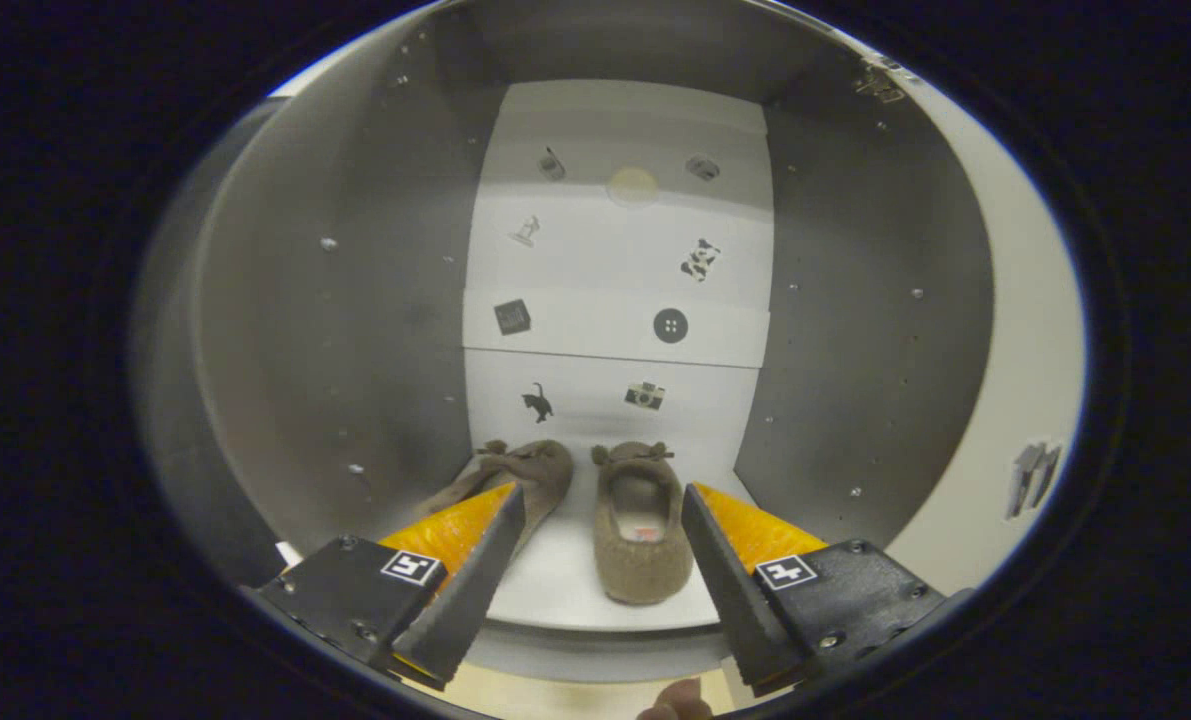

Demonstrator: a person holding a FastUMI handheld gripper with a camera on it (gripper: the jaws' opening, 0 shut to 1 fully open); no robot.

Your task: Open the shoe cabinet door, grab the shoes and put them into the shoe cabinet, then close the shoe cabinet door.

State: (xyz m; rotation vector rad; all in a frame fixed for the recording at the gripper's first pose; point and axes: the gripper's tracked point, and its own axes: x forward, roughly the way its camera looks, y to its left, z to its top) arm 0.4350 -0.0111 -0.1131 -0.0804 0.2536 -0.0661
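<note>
The shoe cabinet stands open ahead of the gripper, its grey side walls running back to a pale rear panel dotted with small stickers. Its door is swung out wide on one side, showing a pale inner face with a hinge near the top and a handle lower down.

On the cabinet's bottom shelf lie two brown slippers, toes toward the rear panel. One slipper sits between the fingers, nearer the one on the door side; the other lies partly behind the opposite finger and looks tipped onto its side. The jaws are spread wide and grip nothing; neither finger presses on a slipper.

As I judge it, both shoes are in place and the step in hand is to back out and shut the door. To do it well, draw the gripper straight back along its own line so neither finger catches a slipper and drags it over the shelf's front lip. Then come round to the door's outer face or free edge and push it steadily through its arc; a push far from the hinge should swing it most easily.

Counted: one cabinet, one door, one handle, one hinge in view, two slippers, and eight stickers, roughly in pairs, plus a pale round patch near the top
</note>
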